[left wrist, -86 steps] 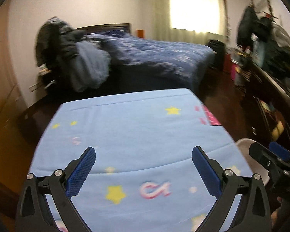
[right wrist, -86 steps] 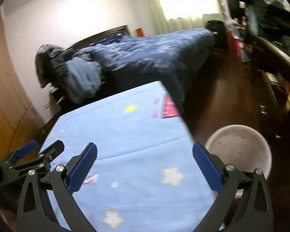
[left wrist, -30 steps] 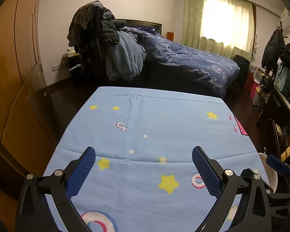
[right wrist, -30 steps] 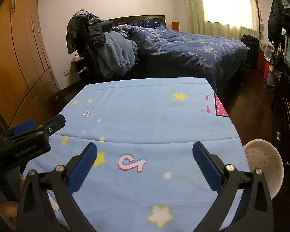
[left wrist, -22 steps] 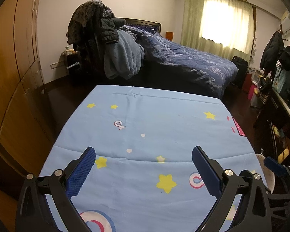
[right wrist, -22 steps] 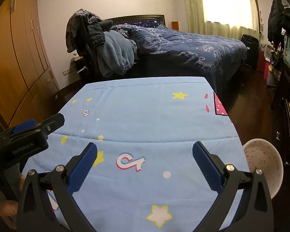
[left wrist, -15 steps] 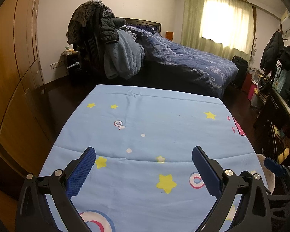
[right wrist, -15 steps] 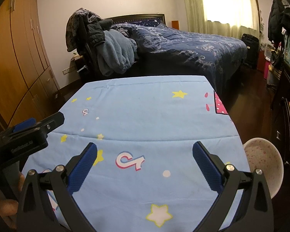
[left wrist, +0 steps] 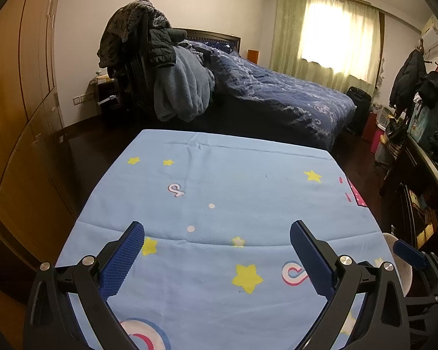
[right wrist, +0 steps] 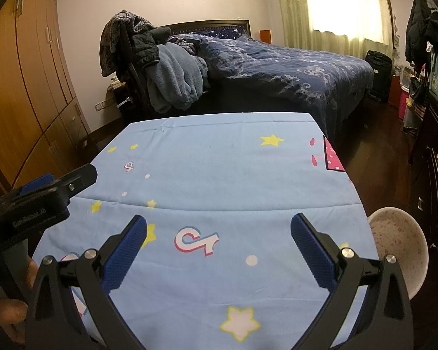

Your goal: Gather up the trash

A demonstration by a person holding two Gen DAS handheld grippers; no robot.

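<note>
A table under a light blue cloth (left wrist: 242,192) with stars and logos fills both views (right wrist: 219,169). No trash item shows on it. A round pale bin with pink speckles (right wrist: 397,242) stands on the floor by the table's right front corner; its rim shows in the left wrist view (left wrist: 400,265). My left gripper (left wrist: 217,250) is open and empty above the near part of the cloth. My right gripper (right wrist: 219,248) is open and empty, to the right of the left one, whose body shows at the left edge (right wrist: 41,201).
A bed with a dark blue quilt (left wrist: 280,93) stands beyond the table. A chair piled with clothes (left wrist: 160,78) is at its left. Wooden wardrobes (left wrist: 17,93) line the left wall. A dark cabinet with clutter (left wrist: 423,175) runs along the right.
Both grippers swung from a rightward tilt 2.9 s ago to face the table squarely. Over the last second the views have barely shifted. Both grippers stayed open.
</note>
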